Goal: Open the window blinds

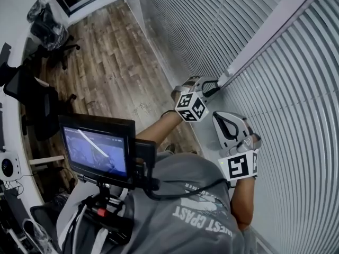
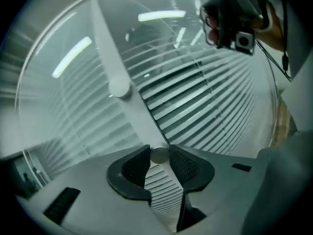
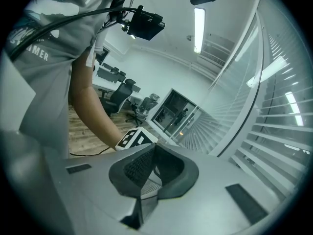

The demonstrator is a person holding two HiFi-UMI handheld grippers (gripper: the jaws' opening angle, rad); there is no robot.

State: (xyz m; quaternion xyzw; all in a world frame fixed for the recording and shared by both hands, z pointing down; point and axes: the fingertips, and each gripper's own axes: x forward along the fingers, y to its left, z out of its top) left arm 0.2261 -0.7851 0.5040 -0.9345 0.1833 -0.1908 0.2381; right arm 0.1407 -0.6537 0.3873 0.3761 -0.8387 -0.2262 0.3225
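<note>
White slatted blinds (image 1: 286, 115) fill the right side of the head view. The slats are thin, flat and level, stacked close in long ribbed rows. In the left gripper view, the slats right of the wand show dark gaps between them, while those to its left look paler and flatter.

Brown wood-plank floor (image 1: 116, 62) spreads to the left, with black office chairs (image 1: 39, 105) along its edge. A dark monitor (image 1: 98, 150) hangs at the person's chest.

The wand (image 2: 115, 58) is a smooth, straight white rod in front of the blinds, with a round collar (image 2: 119, 87) partway along. Its long axis crosses the slats. In the head view it runs from the top right corner down to the left gripper.

The left gripper (image 2: 159, 155) has its black ribbed pads pinched on the wand's rounded lower tip, the jaws fairly wide apart behind it.

Just beside it, close to the blinds, the right gripper (image 3: 155, 147) has its jaw tips together and holds nothing.
</note>
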